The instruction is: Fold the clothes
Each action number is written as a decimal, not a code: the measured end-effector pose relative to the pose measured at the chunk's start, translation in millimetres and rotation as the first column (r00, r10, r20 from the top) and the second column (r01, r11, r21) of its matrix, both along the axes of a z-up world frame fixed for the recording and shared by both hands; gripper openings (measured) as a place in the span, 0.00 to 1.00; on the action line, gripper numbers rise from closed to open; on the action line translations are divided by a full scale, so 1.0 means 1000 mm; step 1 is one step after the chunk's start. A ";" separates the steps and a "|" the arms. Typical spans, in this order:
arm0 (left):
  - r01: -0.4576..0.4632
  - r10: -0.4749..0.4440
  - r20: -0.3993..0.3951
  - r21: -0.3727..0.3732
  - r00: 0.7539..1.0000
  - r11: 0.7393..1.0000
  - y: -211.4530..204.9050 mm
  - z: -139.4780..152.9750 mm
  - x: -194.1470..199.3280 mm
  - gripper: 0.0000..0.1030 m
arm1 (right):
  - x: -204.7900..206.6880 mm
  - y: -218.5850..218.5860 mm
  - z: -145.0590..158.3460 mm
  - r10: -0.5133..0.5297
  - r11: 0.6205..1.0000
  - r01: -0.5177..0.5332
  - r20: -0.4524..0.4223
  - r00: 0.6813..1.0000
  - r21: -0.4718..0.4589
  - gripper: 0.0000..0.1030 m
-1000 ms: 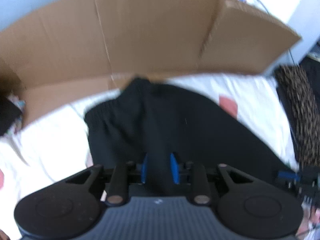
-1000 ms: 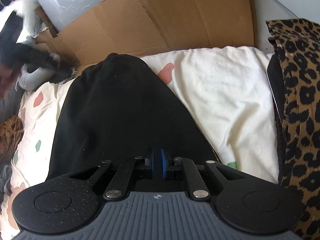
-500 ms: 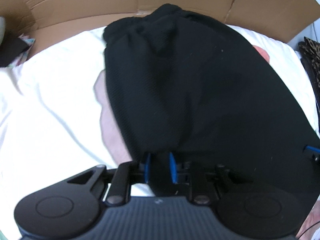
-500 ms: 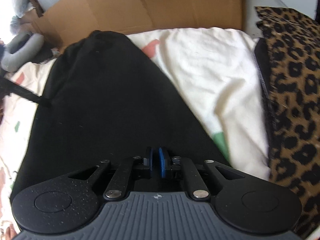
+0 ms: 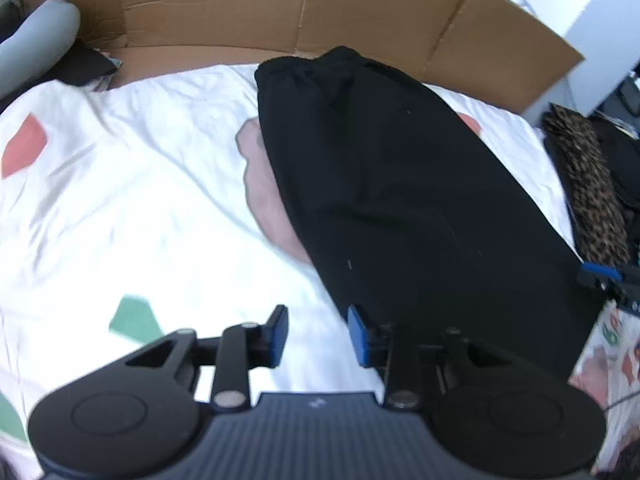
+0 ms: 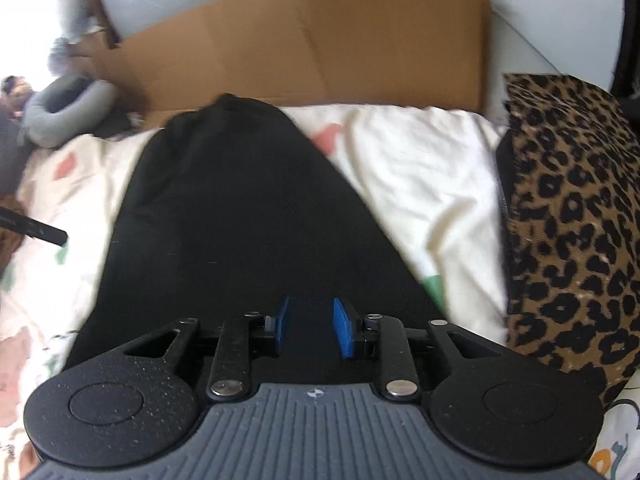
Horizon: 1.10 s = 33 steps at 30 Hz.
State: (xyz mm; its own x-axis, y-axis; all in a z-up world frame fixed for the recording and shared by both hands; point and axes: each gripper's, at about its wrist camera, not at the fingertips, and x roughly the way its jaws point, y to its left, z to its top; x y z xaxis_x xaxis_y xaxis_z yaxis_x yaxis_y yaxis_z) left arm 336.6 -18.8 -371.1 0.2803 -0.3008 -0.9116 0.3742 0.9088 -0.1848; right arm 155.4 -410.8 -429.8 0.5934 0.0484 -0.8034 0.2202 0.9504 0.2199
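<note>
A black garment lies flat on a white patterned sheet, its elastic waistband toward the far cardboard. It also fills the middle of the right wrist view. My left gripper is open and empty, just off the garment's near left edge, over the sheet. My right gripper is open, with its blue pads apart over the garment's near end; nothing is held. The right gripper's tip shows at the right edge of the left wrist view.
A brown cardboard wall stands behind the sheet. A leopard-print cloth lies at the right of the garment. A grey neck pillow sits at the far left. A dark strap pokes in from the left.
Both grippers have opened and let go of the black garment, which now lies flat. The left gripper has shifted left, off the garment's edge.
</note>
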 end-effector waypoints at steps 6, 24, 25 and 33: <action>0.075 -0.074 0.038 -0.031 0.997 0.997 0.026 -0.004 -0.040 0.40 | -0.007 0.030 0.027 0.099 0.995 -0.099 0.052 0.994 -0.003 0.30; 0.044 -0.042 0.011 -0.169 0.999 0.985 0.003 -0.060 -0.118 0.40 | 0.018 0.168 0.036 0.530 0.848 -0.530 0.000 0.848 0.017 0.30; 0.038 -0.037 0.010 -0.179 0.999 0.983 0.003 -0.061 -0.118 0.40 | 0.019 0.175 0.034 0.549 0.836 -0.549 -0.012 0.835 0.012 0.30; 0.019 -0.009 0.040 -0.253 0.999 0.967 0.000 -0.058 -0.111 0.40 | 0.023 0.216 0.009 0.655 0.748 -0.661 -0.105 0.749 -0.049 0.34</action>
